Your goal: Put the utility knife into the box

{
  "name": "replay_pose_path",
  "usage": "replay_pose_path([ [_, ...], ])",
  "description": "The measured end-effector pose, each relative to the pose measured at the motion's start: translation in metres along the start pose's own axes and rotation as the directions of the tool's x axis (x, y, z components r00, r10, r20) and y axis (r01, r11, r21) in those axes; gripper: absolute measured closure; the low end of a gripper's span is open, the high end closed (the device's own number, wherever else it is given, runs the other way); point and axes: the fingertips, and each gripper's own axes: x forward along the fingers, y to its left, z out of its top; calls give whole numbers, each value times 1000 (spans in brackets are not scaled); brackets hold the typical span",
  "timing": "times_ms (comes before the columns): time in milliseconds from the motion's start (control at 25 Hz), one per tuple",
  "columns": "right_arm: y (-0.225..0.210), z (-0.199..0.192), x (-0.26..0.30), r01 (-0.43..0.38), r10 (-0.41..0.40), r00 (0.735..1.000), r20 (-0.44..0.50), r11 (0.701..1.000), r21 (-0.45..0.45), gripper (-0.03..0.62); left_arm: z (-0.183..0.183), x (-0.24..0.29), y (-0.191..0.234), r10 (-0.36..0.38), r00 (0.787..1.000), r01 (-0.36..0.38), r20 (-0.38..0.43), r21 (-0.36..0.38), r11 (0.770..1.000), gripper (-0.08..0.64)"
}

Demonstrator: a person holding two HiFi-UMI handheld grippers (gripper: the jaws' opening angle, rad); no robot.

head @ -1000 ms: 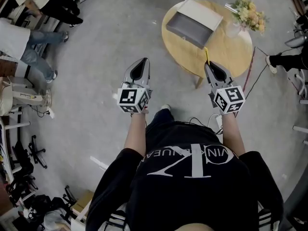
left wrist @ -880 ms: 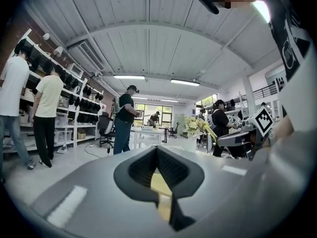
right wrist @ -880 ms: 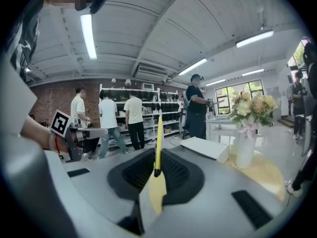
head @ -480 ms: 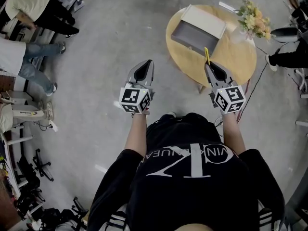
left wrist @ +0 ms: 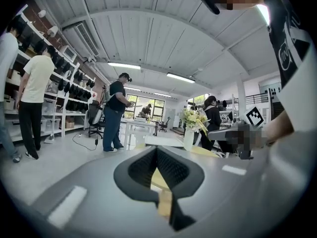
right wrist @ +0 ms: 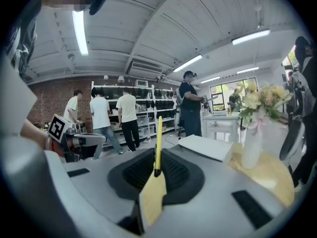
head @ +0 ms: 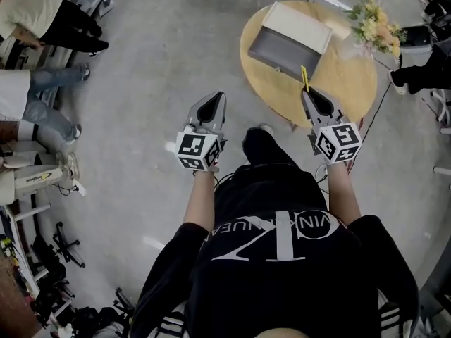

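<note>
Leg (head: 262,145) forward; slim yellow utility knife (head: 304,77)

box (head: 284,48) on table (head: 340,84), flowers (head: 378,27) at its right.

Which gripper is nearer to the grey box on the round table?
Right. The right gripper is at the table edge near the box; the left gripper is over floor.
</note>
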Motion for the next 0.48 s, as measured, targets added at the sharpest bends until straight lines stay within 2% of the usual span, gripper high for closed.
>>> replay_pose_path([
  [160, -5, -10, 8, -4, 4, 1000, -17, 1000, -4, 538, -12, 13, 2, -7, 1000, 7, -13, -17, 1000, 549],
  [480, -21, -5, 51, -7, 5, 998, -68, 999, -34, 538, 0, 59, 36, -15, 999, 15, -28, -26, 1000, 549],
])
